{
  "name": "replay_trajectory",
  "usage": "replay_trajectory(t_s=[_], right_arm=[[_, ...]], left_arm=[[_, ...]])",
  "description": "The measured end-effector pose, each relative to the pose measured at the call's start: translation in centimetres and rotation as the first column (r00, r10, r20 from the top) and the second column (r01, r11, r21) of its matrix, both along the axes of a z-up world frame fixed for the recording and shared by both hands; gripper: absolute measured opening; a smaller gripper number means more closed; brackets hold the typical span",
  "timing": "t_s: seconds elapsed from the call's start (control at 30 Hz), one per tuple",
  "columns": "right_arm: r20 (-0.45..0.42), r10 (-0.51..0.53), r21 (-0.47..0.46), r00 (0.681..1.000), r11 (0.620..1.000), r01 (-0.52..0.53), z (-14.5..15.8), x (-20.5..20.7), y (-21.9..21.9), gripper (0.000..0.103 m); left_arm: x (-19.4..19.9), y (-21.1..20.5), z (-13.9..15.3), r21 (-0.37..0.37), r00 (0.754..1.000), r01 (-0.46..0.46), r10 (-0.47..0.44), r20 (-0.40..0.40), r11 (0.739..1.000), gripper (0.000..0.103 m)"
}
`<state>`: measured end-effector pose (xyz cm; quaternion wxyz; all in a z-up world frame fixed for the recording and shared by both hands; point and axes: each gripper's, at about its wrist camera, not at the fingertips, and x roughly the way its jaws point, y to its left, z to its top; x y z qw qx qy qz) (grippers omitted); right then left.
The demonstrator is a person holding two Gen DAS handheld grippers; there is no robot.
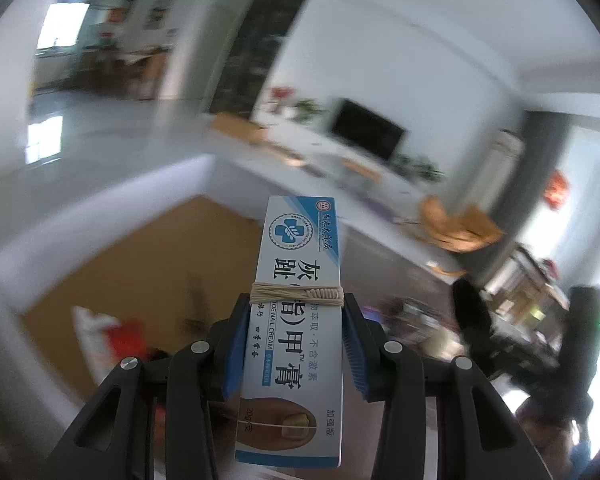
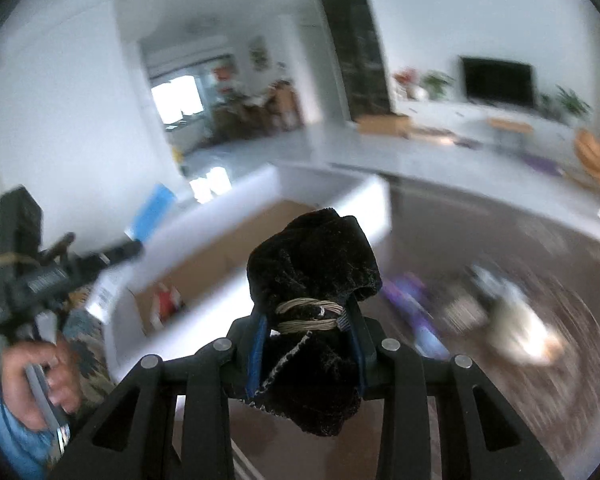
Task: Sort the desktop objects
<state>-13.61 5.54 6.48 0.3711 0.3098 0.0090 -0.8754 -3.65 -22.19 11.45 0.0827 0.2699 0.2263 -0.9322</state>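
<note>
My left gripper (image 1: 296,312) is shut on a white-and-blue nail cream box (image 1: 298,276) bound with a rubber band, held upright in the air above a white-walled open box with a brown floor (image 1: 140,264). My right gripper (image 2: 306,320) is shut on a black fuzzy cloth bundle (image 2: 312,264) tied with a rubber band, also held in the air. The left gripper (image 2: 112,254) shows in the right wrist view at far left, held by a hand. The white box (image 2: 236,240) lies below and between both grippers.
A red-and-white item (image 1: 112,332) lies inside the white box. Blurred objects, among them a purple item (image 2: 412,304), lie on the dark brown table (image 2: 500,240) to the right. A TV (image 1: 366,132) and a white cabinet stand far behind.
</note>
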Motion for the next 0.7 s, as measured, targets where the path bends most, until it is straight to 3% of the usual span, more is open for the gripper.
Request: replay_trajectory(t_s=[0.17,0.27,0.33,0.37,0.4,0.47,0.5,0.63,0.7], right_arm=[[0.031,0.083,-0.022,0.996,0.996,-0.083,0.3,-4.2,-11.3,0.035],[0.059,0.114,0.044,0.992,0.992,-0.117,-1.6,-6.1,-16.5,0.036],[0.126,0.135,0.1,0.983,0.984,-0.148,-3.6,-7.3,-19.2,0.04],[0.162,0.129,0.138,0.978,0.979,-0.151,-4.7,-7.9,-20.3,0.048],[0.179,0.121,0.172,0.976,0.973,-0.152,-5.5,-8.3,-21.1,0.061],[0.164,0.111,0.221,0.98,0.964,-0.146,-6.4,-8.4,-21.9,0.079],[0.145,0.106,0.232,0.984,0.963,-0.138,-6.5,-8.3,-21.9,0.084],[0.088,0.109,0.232,0.99,0.965,-0.127,-6.0,-7.6,-20.3,0.087],[0.036,0.1,0.227,0.994,0.968,-0.106,-5.2,-6.8,-18.6,0.087]], left_arm=[[-1.6,-5.2,-3.1,0.005,0.981,-0.13,0.128,0.143,0.991,0.043],[-2.8,-6.9,-5.9,0.028,0.953,-0.165,0.153,0.262,0.986,0.045],[-3.5,-7.6,-7.4,0.031,0.923,-0.193,0.171,0.345,0.981,0.048],[-3.6,-7.6,-7.8,0.034,0.916,-0.2,0.175,0.362,0.979,0.05],[-3.6,-7.5,-7.9,0.024,0.917,-0.193,0.172,0.359,0.981,0.052],[-3.8,-6.9,-7.7,0.032,0.929,-0.166,0.146,0.341,0.986,0.076],[-3.9,-6.6,-7.7,0.026,0.931,-0.157,0.139,0.337,0.987,0.081],[-3.7,-5.4,-7.2,-0.061,0.917,-0.2,0.209,0.341,0.978,0.09],[-2.9,-5.4,-6.9,-0.061,0.918,-0.227,0.235,0.319,0.972,0.091]])
